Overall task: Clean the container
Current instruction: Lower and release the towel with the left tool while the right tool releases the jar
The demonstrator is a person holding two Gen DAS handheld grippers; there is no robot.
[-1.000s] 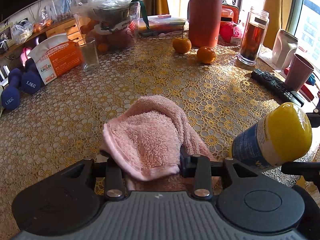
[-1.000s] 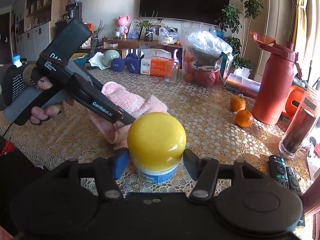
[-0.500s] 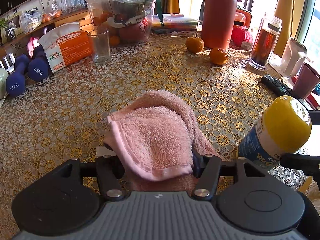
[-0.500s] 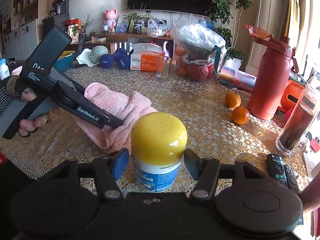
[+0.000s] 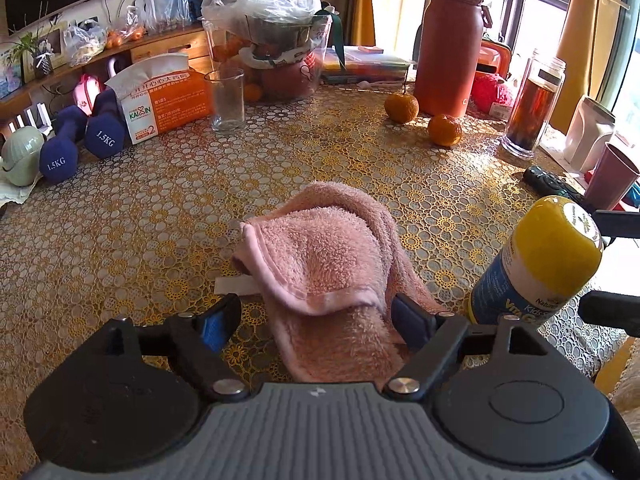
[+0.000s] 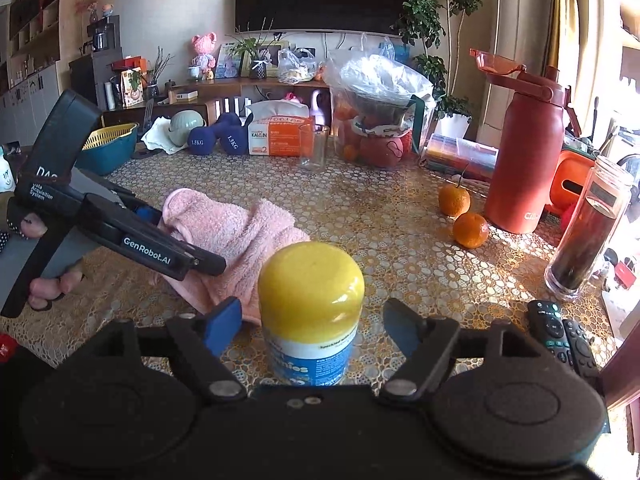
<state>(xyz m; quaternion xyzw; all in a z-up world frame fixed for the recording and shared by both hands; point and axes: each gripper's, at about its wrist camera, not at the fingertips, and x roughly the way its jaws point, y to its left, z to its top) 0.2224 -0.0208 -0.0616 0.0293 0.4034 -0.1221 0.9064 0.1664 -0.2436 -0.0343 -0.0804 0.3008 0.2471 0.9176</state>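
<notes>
- My left gripper [image 5: 316,320] is spread wide; the pink towel [image 5: 324,264] lies between the pads but neither pad pinches it. The left pad stands clear of the cloth; the right pad sits at its edge.
- My right gripper [image 6: 312,326] is also released. The bottle [image 6: 310,312] stands upright on the table [image 6: 400,248] between the pads, with a gap on each side of the yellow cap [image 6: 311,288].
- So both task things rest on the table: towel heaped just left of the bottle, bottle near the front edge. In the left wrist view the two look near each other; I cannot tell if they touch.
- Judgement: wiping is either paused or finished, and both tools look let go. If more wiping is wanted, I need to re-grip.
- To do it well: close the right pads on the blue-and-white label [image 6: 312,364] below the cap, not on the rounded cap, which looks smooth and would likely slip.
- Take the towel by a thick fold, deep in the jaws, so a loose flap is left to rub with.
- Hold the bottle steady with the right and move only the cloth, working around cap and label.
- Risk: the bottle stands close to the table edge and could be knocked over; the remotes [image 6: 560,332] lie nearby on the right.
</notes>
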